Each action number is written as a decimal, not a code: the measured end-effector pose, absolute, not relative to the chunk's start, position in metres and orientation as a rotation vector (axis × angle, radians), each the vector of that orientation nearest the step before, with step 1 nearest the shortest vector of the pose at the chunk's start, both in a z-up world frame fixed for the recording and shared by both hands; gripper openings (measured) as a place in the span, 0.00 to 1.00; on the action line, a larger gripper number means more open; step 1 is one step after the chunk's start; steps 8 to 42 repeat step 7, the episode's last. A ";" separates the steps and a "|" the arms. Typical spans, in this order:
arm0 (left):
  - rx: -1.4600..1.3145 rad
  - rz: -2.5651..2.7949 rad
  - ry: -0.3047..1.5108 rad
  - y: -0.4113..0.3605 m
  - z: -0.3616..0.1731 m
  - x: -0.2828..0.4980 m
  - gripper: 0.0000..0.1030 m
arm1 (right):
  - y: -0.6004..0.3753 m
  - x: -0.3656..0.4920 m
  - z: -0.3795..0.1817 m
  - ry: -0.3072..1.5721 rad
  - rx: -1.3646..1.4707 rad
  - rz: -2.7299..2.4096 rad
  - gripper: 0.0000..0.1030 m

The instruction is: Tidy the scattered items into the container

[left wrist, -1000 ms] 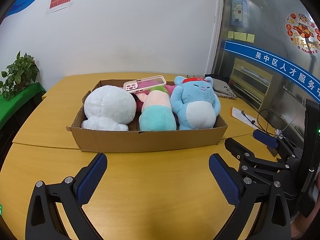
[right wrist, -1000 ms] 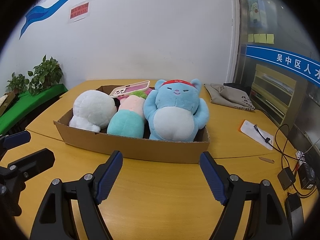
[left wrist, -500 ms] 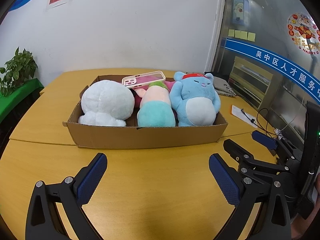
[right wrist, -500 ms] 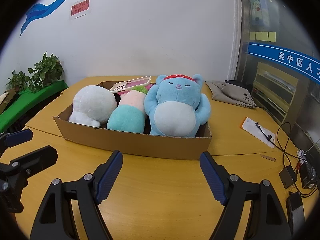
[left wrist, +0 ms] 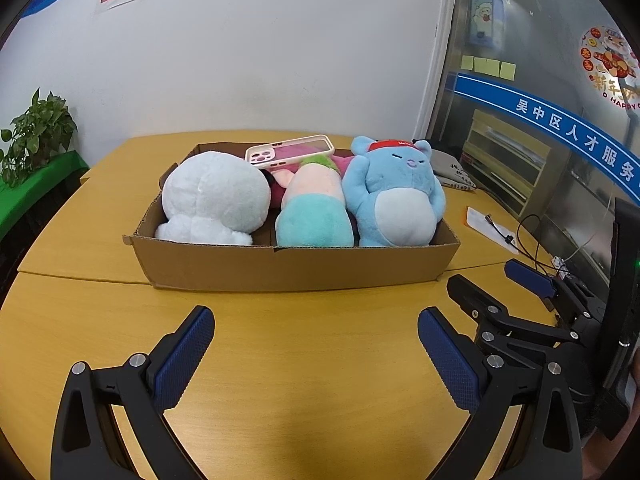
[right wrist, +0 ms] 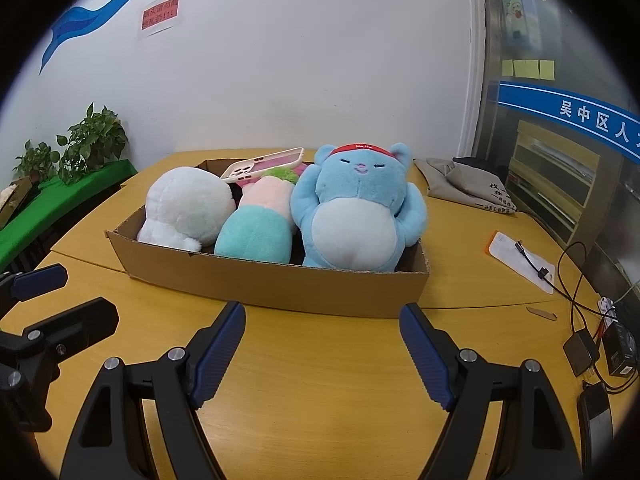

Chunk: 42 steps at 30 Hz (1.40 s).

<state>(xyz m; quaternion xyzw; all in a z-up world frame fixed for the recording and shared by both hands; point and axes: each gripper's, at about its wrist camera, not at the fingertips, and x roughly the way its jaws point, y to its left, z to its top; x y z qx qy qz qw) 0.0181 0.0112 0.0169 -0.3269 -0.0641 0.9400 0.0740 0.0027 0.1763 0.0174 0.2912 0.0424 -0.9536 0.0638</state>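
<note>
**Mei:** On the desk (left wrist: 280,360), straight ahead of both cameras, sits the cardboard box (left wrist: 296,266). What is inside it?

**Jun:** Three plush toys in a row: a white plush (left wrist: 214,200) on the left, a pink-and-teal plush (left wrist: 314,216) in the middle, and a blue bear (left wrist: 394,200) with a red headband on the right. A phone in a pink case (left wrist: 290,152) lies on top towards the back, resting on something dark pink that I cannot make out.

**Mei:** And the tools?

**Jun:** The left tool (left wrist: 316,344) has its jaws wide apart with nothing between them, low over bare desk in front of the box. The right tool (right wrist: 322,340) is likewise spread and empty, just short of the box's near wall.

**Mei:** So which step is this?

**Jun:** I judge the tidying is at or near its end. Neither view shows a toy loose on the desk near the box. What lies off to the right, a grey cloth bag (right wrist: 468,184), a white packet with a cable (right wrist: 520,256) and some chargers, looks like office clutter rather than scattered items, though I cannot be sure.

**Mei:** What would the next move call for?

**Jun:** Probably a look round for anything missed. If the bear, which stands well above the rim, needs settling, that calls for a gentle press from above, without tipping the phone off.
</note>
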 end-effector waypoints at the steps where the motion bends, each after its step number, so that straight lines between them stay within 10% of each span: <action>1: -0.982 2.818 -0.197 0.011 0.017 0.019 1.00 | 0.176 0.002 0.017 0.125 0.879 -2.879 0.77; 42: -0.952 2.890 -0.186 0.012 0.022 0.025 1.00 | 0.171 0.001 0.016 0.126 0.876 -2.870 0.77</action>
